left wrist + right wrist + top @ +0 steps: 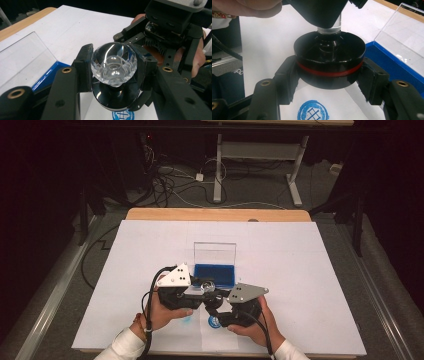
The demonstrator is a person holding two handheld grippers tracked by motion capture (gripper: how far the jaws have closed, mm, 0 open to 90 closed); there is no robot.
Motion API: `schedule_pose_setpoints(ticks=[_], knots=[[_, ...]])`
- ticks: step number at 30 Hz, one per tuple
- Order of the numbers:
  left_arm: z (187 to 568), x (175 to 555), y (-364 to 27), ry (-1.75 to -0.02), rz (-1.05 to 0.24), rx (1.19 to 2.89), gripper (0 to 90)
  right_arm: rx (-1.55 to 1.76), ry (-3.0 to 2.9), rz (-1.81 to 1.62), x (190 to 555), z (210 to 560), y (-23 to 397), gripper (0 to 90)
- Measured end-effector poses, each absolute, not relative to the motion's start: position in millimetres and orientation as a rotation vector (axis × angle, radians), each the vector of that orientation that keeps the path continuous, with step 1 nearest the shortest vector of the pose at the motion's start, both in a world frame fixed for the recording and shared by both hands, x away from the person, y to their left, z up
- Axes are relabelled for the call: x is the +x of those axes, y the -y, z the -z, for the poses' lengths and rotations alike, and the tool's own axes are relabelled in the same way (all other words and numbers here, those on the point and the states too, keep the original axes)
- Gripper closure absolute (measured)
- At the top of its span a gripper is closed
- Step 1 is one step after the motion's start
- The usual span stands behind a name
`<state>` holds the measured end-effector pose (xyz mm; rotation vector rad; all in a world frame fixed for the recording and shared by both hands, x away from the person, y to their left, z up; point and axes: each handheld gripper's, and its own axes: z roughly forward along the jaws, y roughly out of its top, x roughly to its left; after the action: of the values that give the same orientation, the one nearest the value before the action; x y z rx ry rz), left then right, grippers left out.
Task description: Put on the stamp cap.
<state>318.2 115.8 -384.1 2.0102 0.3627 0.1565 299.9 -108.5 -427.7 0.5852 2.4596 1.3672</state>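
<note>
A stamp hangs a little above the white paper (280, 270). Its clear faceted knob (113, 63) is clamped between the pads of my left gripper (113, 67), which is shut on it. The clear stem (329, 28) runs down into a round black base with a red ring (329, 62). My right gripper (329, 80) is shut on that base from both sides. In the high view the two grippers, left (202, 290) and right (212, 307), meet at the stamp (209, 287) near the table's front middle. A round blue stamp print (313, 112) lies on the paper right below.
An open blue ink pad box (215, 274) stands just behind the grippers, its clear lid (215, 252) raised upright. A faint blue smear (187, 320) marks the paper by the left hand. The wooden table edge (215, 214) runs along the back, with cables on the floor beyond.
</note>
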Motion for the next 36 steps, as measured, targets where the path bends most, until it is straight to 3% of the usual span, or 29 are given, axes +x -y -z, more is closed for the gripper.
schedule_pose_setpoints(ticks=[11,36], knots=[[389.0,324.8,-121.3,-0.392,-0.054,1.972,54.2,0.538,-2.441,-1.347,296.2,426.8,108.4,38.9],[394.6,320.4,-116.4,-0.402,-0.085,1.987,54.2,0.528,-2.443,-1.276,294.3,427.7,109.1,38.8]])
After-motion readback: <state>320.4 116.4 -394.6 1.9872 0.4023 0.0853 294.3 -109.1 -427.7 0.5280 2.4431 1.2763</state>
